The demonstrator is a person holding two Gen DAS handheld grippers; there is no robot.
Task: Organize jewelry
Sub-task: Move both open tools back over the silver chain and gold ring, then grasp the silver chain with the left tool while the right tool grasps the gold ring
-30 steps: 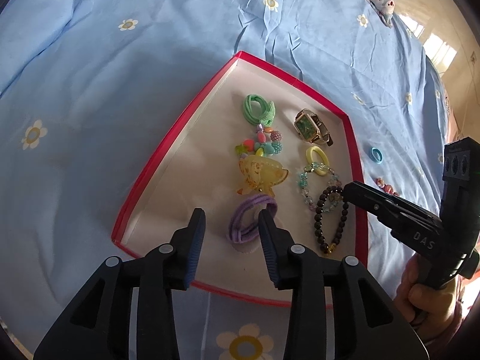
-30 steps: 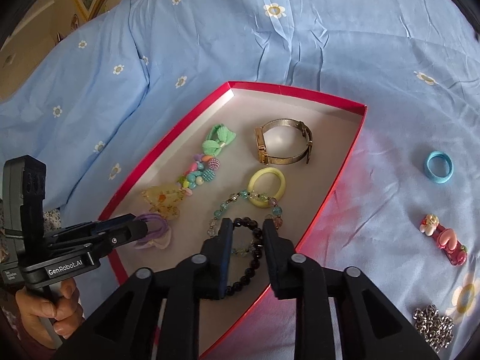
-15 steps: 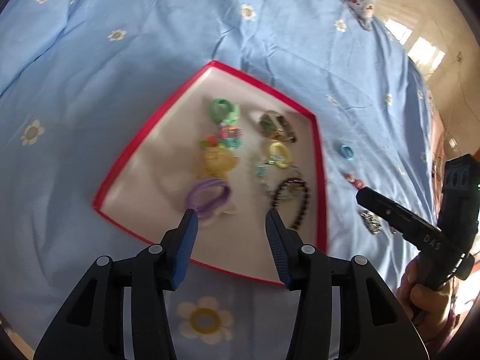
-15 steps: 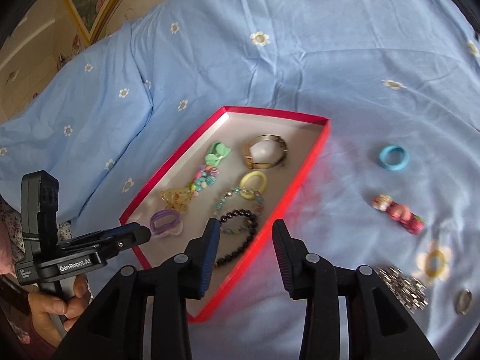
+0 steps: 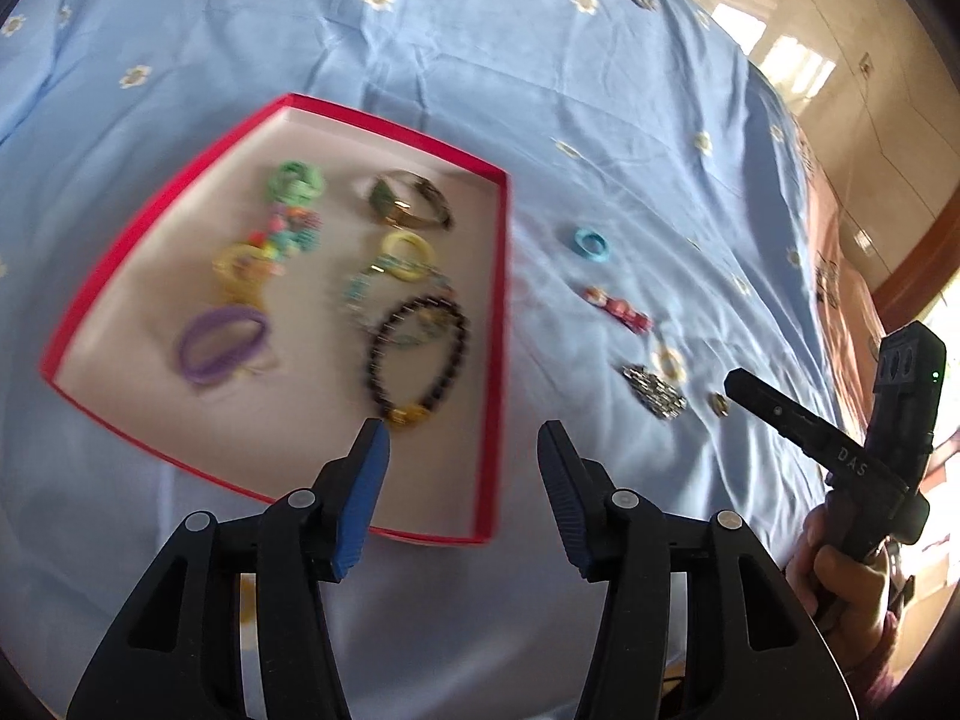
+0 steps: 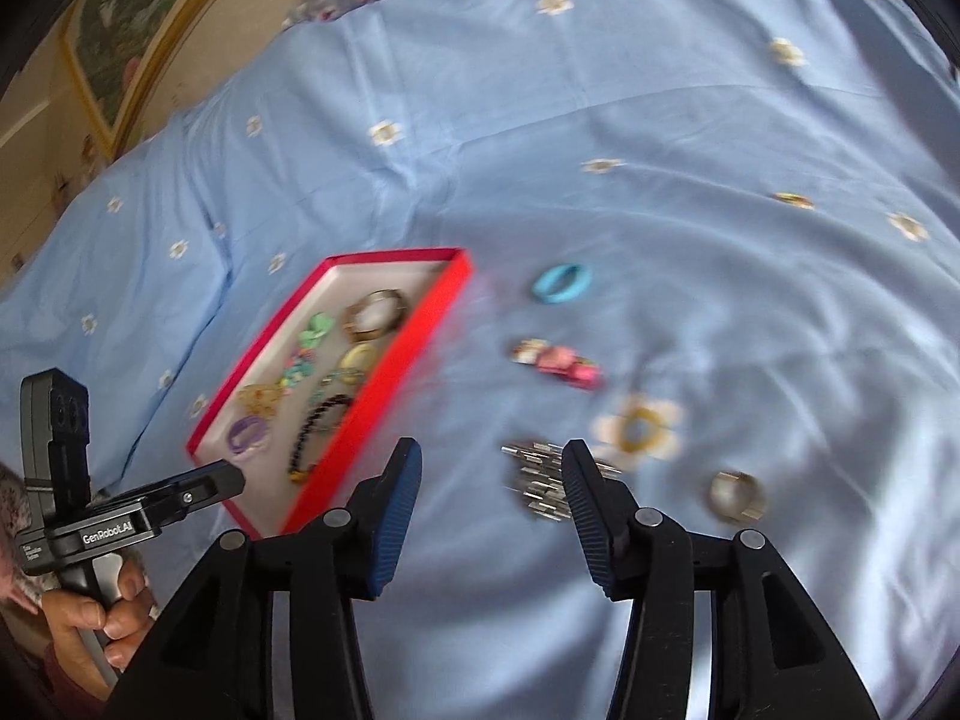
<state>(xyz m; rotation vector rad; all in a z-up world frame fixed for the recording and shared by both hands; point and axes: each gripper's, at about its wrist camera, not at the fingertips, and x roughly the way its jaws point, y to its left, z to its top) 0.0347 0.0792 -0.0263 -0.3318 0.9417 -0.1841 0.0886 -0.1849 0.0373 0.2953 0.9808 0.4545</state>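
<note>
Task judged a good way along but unfinished. Already inside the red box: dark bead bracelet, purple hair tie, watch, yellow ring, green tie, among others. Left out on the blue sheet, right of the box: blue ring, pink clip, silver chain, metal ring. Left gripper wide apart, empty, near the box's front corner. Right gripper wide apart, empty, right of the box, above the chain.

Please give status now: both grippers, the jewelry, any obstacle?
Left gripper open, empty. Right gripper open, above silver chain. Blue ring, pink clip outside red box. No obstacle.
</note>
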